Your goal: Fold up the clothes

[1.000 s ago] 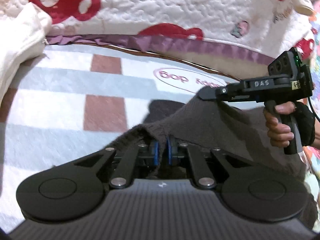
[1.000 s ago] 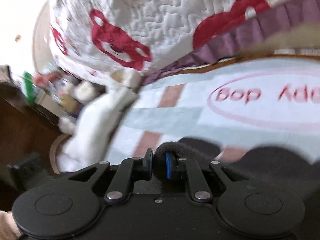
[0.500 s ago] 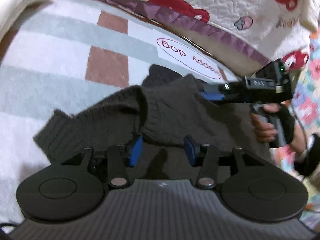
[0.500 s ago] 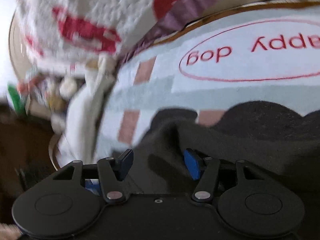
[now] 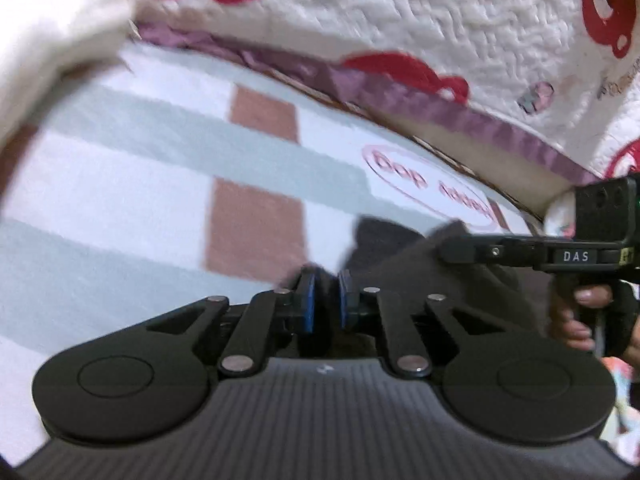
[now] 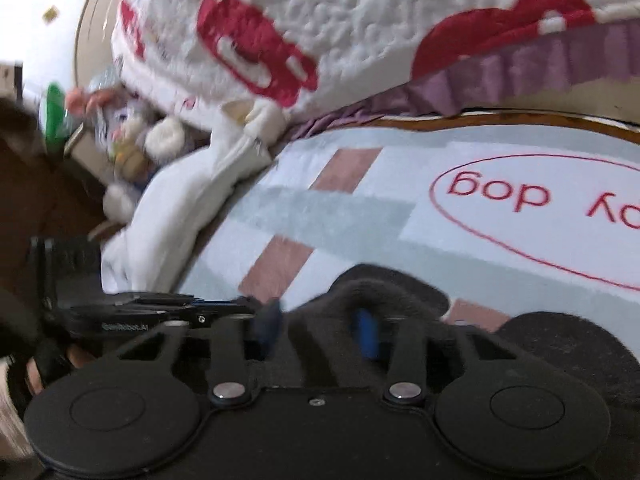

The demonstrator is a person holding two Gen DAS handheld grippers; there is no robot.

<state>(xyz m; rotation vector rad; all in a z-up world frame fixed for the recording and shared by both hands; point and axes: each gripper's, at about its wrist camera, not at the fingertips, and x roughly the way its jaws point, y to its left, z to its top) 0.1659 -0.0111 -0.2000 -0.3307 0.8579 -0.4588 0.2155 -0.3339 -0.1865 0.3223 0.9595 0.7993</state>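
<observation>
A dark brown knit sweater (image 5: 420, 276) lies bunched on a striped rug. In the left wrist view my left gripper (image 5: 325, 280) is shut, with an edge of the sweater pinched between its blue pads. To its right, my right gripper (image 5: 456, 249) reaches in side-on over the same sweater, held by a gloved hand (image 5: 580, 304). In the right wrist view the jaws of my right gripper (image 6: 318, 320) are closing on a raised fold of the sweater (image 6: 384, 284) that fills the gap between the pads. My left gripper (image 6: 248, 306) comes in from the left, touching the sweater's edge.
The rug (image 6: 360, 216) has pale green and pink blocks and a red oval with "dog" lettering (image 6: 540, 208). A white quilt with red bears (image 5: 440, 20) hangs over the bed edge behind. A white garment (image 6: 180, 208) and plush toys (image 6: 136, 144) lie at the left.
Both grippers held the sweater, opened wide half a second ago, and have closed on it again. The left view has swung back up toward the bed.
</observation>
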